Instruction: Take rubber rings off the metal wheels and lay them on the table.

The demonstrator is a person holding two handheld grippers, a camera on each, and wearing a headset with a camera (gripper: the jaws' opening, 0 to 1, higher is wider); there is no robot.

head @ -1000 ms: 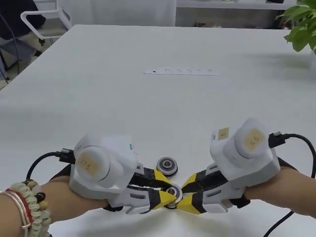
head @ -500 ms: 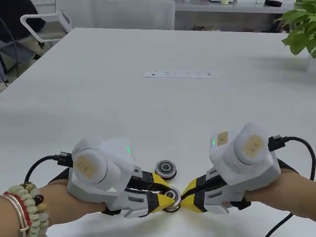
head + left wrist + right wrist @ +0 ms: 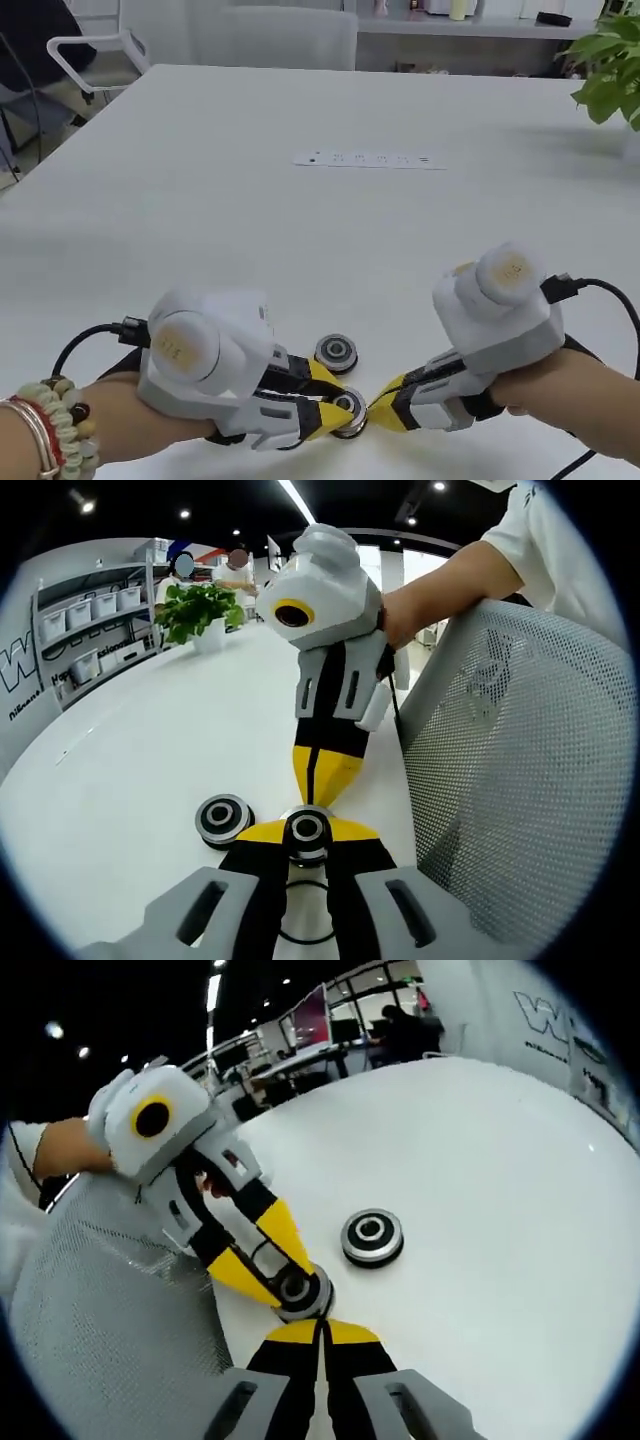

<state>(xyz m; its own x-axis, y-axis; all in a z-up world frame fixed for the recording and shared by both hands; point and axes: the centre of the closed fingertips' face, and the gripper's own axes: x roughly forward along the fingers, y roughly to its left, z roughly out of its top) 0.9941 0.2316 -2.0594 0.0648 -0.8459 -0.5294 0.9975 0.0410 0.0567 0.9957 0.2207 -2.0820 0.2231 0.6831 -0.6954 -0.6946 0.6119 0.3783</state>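
left claw point(image 3: 334, 404) is clamped across a metal wheel point(image 3: 307, 832) low at the near edge of the tabletop point(image 3: 300, 230), the wheel face up; resting or just lifted cannot be told. right claw point(image 3: 320, 1332) is pressed together, its tips meeting the wheel's rim head-on from the opposite side; whether the dark rubber ring point(image 3: 323, 1298) is caught between them cannot be told. both claws lie on one line, tip to tip, the wheel between. judgement: the ring must peel outward along that line, away from the left claw. a second wheel point(image 3: 372, 1237) lies flat just beyond, untouched.
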